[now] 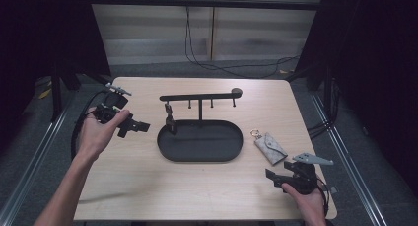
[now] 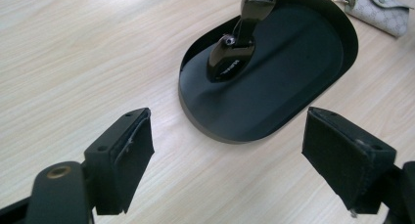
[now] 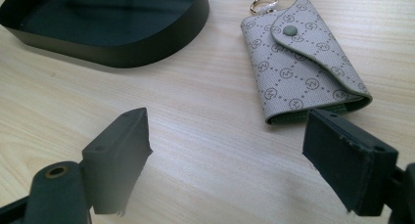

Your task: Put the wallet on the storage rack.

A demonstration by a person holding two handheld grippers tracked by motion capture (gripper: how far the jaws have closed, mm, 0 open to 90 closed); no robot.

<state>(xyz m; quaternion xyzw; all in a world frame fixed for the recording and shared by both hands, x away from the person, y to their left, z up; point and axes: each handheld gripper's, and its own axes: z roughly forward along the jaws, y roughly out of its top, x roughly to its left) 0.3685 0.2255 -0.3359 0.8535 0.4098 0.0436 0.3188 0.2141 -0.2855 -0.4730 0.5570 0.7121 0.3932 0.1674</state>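
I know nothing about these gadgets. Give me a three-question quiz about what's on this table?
1. True or false: the left gripper is clamped on something.
2. What lies nearest the right gripper? A) black oval tray B) patterned key pouch C) hanging key fob
3. Fill in: the key fob hangs from the rack and reaches down over the ____.

Key: 1 false, its jaws are apart and empty. 2 B, the key pouch. 3 tray.

Arms: bare, no sleeves to see.
Left gripper [image 1: 129, 125]: black, with a black cable.
Right gripper [image 1: 287, 176]: black, grey three-cornered plate on top.
Jaw pads [image 3: 348, 161]: black, edges maybe frayed (a brass-coloured ring sits below one).
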